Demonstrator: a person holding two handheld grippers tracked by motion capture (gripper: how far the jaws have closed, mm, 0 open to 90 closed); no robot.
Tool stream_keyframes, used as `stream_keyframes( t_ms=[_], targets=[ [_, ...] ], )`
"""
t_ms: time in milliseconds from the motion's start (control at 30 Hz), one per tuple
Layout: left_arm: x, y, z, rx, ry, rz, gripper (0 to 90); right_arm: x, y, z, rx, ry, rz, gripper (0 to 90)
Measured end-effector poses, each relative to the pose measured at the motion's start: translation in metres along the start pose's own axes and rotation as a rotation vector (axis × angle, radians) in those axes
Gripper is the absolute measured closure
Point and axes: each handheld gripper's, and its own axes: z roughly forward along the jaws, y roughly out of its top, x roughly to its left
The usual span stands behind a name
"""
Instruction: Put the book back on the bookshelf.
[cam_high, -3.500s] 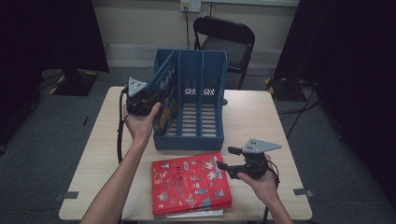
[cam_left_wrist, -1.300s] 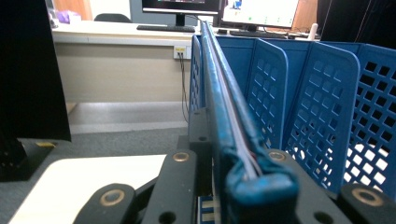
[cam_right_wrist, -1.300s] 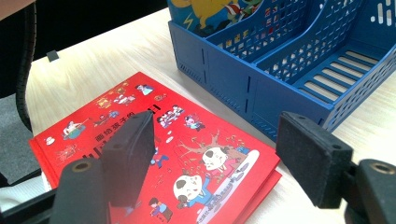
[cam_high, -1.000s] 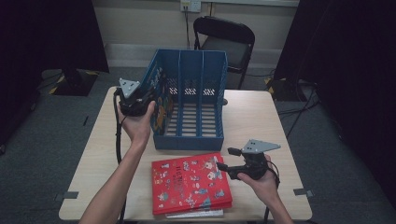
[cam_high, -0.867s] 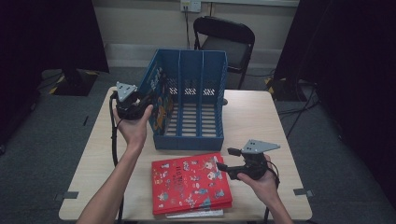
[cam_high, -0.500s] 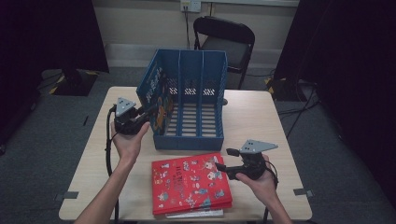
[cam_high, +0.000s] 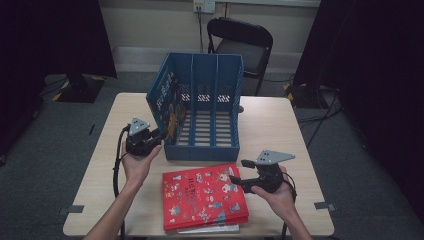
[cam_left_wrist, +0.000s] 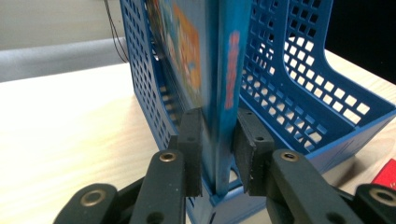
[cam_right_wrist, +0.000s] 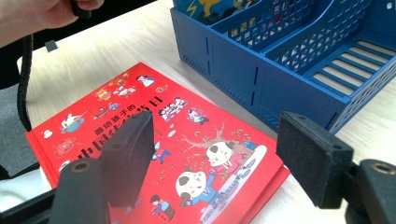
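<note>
A blue three-slot file rack (cam_high: 202, 151) stands at the middle of the table. A blue picture book (cam_high: 168, 100) stands upright in its leftmost slot, leaning on the side wall. My left gripper (cam_high: 159, 135) is at the rack's front left corner. In the left gripper view its jaws have just been closing, and both pads (cam_left_wrist: 191, 154) press on the blue book (cam_left_wrist: 219, 70) low on its spine. A red picture book (cam_high: 205, 197) lies flat in front of the rack. My right gripper (cam_high: 240, 172) hovers open over that book's right edge (cam_right_wrist: 187, 116), with nothing between its pads.
Under the red book lies a thin white book (cam_high: 207, 229). The rack's other two slots (cam_right_wrist: 327, 56) hold nothing. A black folding chair (cam_high: 240, 45) stands behind the table (cam_high: 270, 125). Bare tabletop lies left and right of the rack.
My left hand has come down and toward the table's front, from the top of the rack's left wall to its front left corner. The right hand and the red book have stayed put.
</note>
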Motion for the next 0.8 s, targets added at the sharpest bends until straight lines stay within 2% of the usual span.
stream_keyframes(
  t_ms=[67,167,300,367,800],
  targets=[
    [-0.001,-0.002,0.003,0.016,0.005,0.012,74.6,0.000,0.000,0.000,0.003,0.000,0.000,27.4],
    [0.001,-0.001,0.004,0.016,-0.005,0.001,75.4,0.000,0.000,0.000,0.004,0.003,0.000,27.3],
    [0.001,0.000,0.006,0.013,0.010,-0.005,76.1,0.000,0.000,0.002,0.012,0.008,0.000,27.1],
    [0.000,0.001,0.008,0.006,0.033,0.006,76.6,0.000,0.000,0.003,0.018,0.012,-0.005,26.8],
    [0.004,0.008,0.023,0.008,0.081,-0.008,78.2,0.000,0.000,0.004,0.023,0.016,-0.004,26.7]
  ],
)
